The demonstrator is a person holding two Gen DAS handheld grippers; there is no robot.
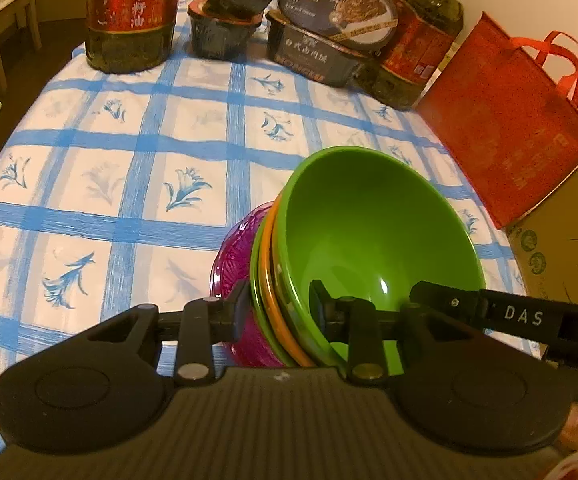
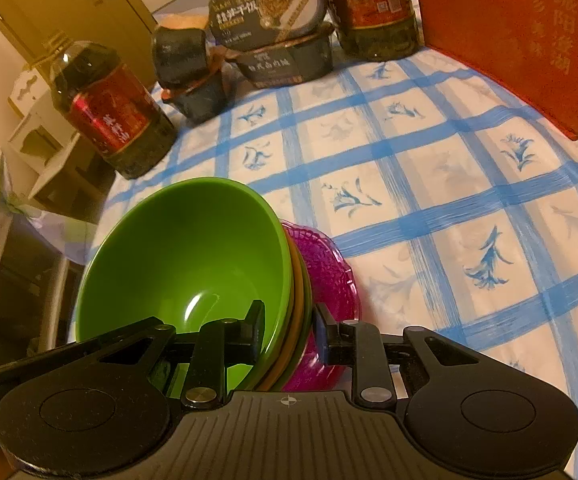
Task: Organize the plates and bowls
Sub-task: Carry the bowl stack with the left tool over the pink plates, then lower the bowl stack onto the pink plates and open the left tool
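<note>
Nearest in both wrist views is a nested stack of bowls (image 1: 369, 240), held tilted above the desk (image 1: 129, 152). The left gripper (image 1: 279, 308) has its jaws clenched over one side of the stack's rims: one finger presses the outer wall beside the purple glass bowl (image 1: 233, 264) and the other sits inside the top green bowl (image 1: 377, 232). The right gripper (image 2: 287, 326) grasps the opposite side of the stack the same way, with one finger inside the green bowl and the other against the purple glass bowl, which is outermost. Between those two bowls an orange bowl (image 1: 269, 280) and another green rim are sandwiched.

Under and beyond the stack lies a blue-checked tablecloth (image 1: 193, 120) with flower prints; whether the stack's lower edge touches it cannot be told.

Further from the stack, along the far edge of the desk, stand a large oil bottle with a red label (image 1: 133, 12), two piled dark food tubs (image 1: 229, 20), and two stacked instant-meal boxes (image 1: 329, 32), the upper one tipped on the lower. Just beside those boxes is a second oil bottle (image 1: 421, 40). To the stack's right in the left wrist view, a red tote bag (image 1: 505, 120) leans by a cardboard box (image 1: 569, 240).
</note>
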